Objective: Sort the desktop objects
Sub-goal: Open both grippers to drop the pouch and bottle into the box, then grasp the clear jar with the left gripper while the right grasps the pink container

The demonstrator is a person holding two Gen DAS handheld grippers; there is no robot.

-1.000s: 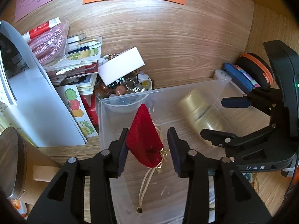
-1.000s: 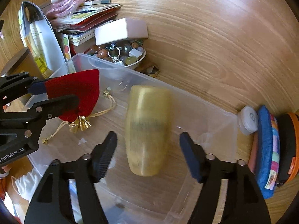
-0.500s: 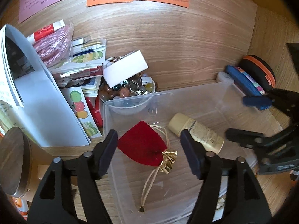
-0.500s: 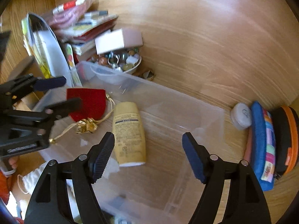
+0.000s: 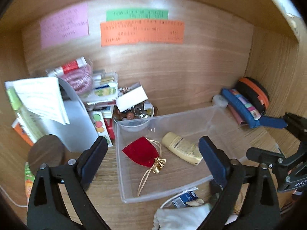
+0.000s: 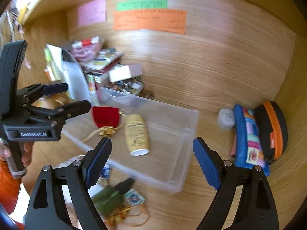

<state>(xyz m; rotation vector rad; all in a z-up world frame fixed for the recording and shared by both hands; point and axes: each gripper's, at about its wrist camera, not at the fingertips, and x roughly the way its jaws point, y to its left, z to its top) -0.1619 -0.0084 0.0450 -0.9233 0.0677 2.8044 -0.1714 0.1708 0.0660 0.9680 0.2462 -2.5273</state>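
Clear plastic bin: sitting mid-desk, its long side running left to right; already holding two sorted items.
Red velvet pouch: lying in the bin's left half, gold cord trailing toward the near wall.
Cream lotion tube: lying flat just right of the pouch, not touching it; cap end pointing toward the bin's near-right corner.
Left gripper: hovering above the bin's near-left corner, jaws spread wide, gripping nothing.
Right gripper: hovering over the bin's near wall, jaws likewise wide and empty.
Unsorted pile: green bottle with dark cap, a small printed packet and a white cloth bag, all lying on the desk's near edge outside the bin.
Deciding relation: the green bottle is lying below and slightly left of the right gripper's jaws, long axis slanting up to the right; the right hand seems nearer, though blur is hiding the exact gap.
Desk's right edge: blue pencil case and black-orange case, standing side by side.
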